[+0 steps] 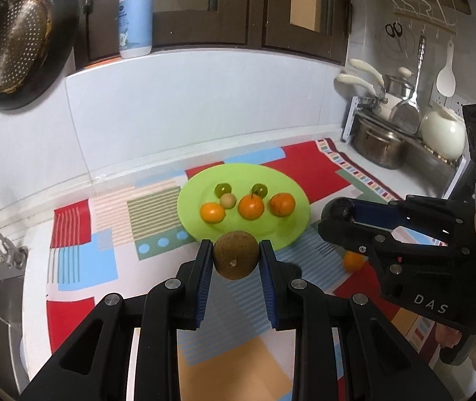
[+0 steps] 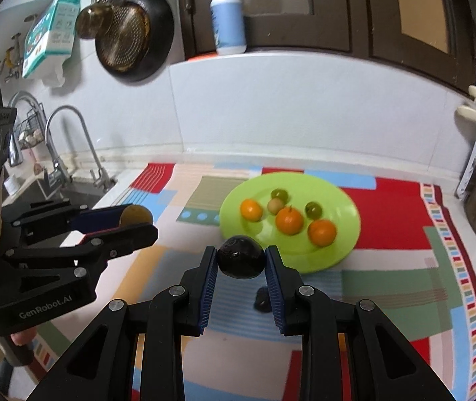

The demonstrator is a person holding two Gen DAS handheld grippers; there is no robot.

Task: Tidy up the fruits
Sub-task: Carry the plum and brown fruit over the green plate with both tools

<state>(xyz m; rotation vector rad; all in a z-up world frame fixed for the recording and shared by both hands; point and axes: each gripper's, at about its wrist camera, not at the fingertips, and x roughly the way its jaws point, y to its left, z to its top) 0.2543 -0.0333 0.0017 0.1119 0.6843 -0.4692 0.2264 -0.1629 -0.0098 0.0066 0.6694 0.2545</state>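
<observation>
My left gripper (image 1: 236, 245) is shut on a round brown fruit (image 1: 236, 259), held above the mat just short of the green plate (image 1: 271, 230). On the plate lie three oranges (image 1: 251, 207), two green grapes (image 1: 222, 188) and a small beige fruit (image 1: 227, 200). My right gripper (image 2: 241, 252) is shut on a shiny black fruit (image 2: 241, 260), also at the near rim of the plate (image 2: 338, 200). Each gripper shows in the other's view: the right gripper (image 1: 336, 214) to the right, the left gripper (image 2: 137, 222) to the left. A loose orange (image 1: 354, 261) and a dark fruit (image 2: 263, 297) lie on the mat.
A colourful patterned mat (image 1: 104, 234) covers the counter. A sink with a tap (image 2: 70, 140) lies to the left, and a rack of pots (image 1: 378, 147) stands at the right. A pan (image 1: 20, 43) hangs on the wall, and a pump bottle (image 1: 136, 16) stands on the ledge behind.
</observation>
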